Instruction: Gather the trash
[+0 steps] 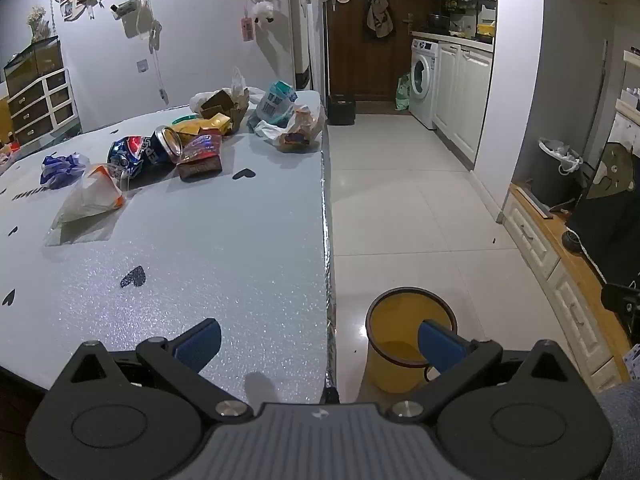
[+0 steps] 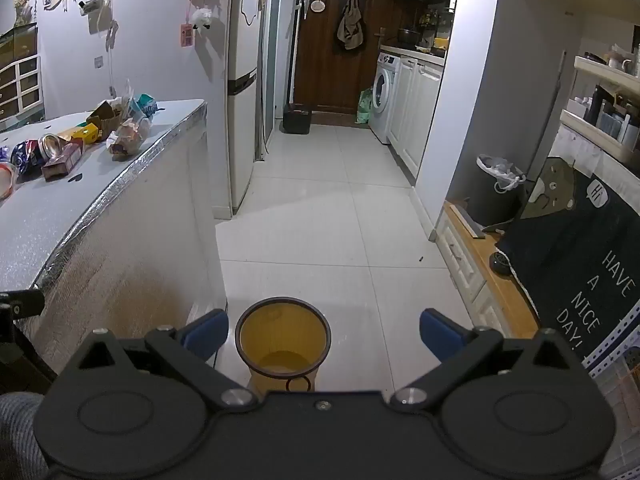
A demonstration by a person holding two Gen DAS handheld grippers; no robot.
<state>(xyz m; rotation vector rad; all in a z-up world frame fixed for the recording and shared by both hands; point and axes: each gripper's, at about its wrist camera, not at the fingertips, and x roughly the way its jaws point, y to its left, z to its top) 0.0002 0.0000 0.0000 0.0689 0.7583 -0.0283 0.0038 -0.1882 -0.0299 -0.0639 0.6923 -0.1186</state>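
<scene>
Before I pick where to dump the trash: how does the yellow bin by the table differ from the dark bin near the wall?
The yellow bin is open and unlined, its inside bare; the dark bin has a white bag liner with something already inside. The yellow bin stands on the floor beside the table; the dark bin sits in a corner by the wall. Both stand upright.

The table is lying ahead-left of the left gripper, with the trash pile sitting on its far part. The bin is standing on the floor directly ahead of the right gripper, right of the table.
</scene>
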